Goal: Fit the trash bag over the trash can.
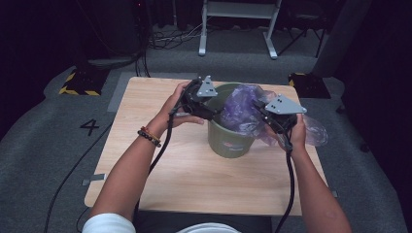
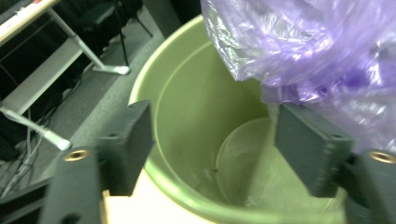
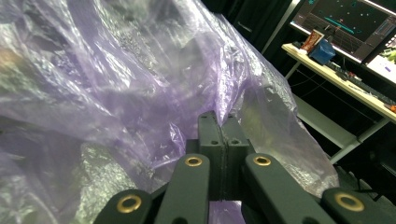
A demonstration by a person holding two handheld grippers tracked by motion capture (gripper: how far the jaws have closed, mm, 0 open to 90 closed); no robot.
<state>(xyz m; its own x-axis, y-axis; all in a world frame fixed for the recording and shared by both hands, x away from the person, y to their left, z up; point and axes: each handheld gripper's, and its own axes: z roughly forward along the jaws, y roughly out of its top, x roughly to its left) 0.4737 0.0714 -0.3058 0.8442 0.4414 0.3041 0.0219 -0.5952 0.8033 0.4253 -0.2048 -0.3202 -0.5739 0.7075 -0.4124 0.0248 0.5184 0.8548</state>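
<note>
White-legged desk (image 1: 238, 14), monitors (image 3: 348, 23), floor cables (image 1: 170, 36), hazard-striped blocks (image 1: 80, 82).

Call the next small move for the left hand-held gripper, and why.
Probably shift the left hand-held gripper onto the purple bag edge and close. Its jaws stand open over the green bin with nothing between them, while the right hand-held gripper is shut on the bag, most of which still sits above the rim.

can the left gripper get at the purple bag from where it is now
Probably yes: the left gripper is open above the green bucket, and the purple bag hangs right beside one jaw with nothing between.
</note>
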